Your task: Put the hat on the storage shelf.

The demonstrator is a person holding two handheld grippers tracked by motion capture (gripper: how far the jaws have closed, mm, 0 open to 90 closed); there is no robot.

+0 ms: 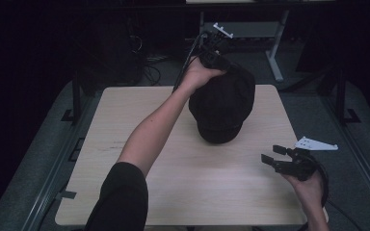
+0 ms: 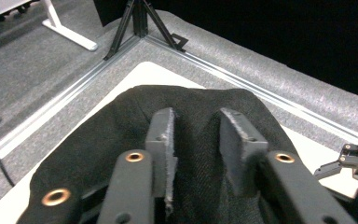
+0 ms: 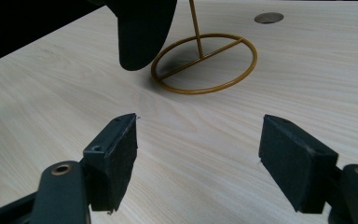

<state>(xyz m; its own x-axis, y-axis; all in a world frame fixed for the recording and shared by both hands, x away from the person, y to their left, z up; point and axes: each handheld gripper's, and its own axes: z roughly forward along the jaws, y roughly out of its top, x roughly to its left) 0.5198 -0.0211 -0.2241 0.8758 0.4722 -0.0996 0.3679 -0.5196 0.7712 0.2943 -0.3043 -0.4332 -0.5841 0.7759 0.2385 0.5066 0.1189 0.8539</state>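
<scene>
right gripper (image 1: 275,155) near table (image 1: 125,144) front right corner, jaws wide apart, holding nothing, just above wood. further in, black cap (image 1: 221,106) over table middle-back, brim hanging low beside gold wire stand (image 3: 205,63) with ring base on table. left gripper (image 2: 196,135) at far edge, jaws clamped on cap fabric at crown, arm reaching across table.
</scene>
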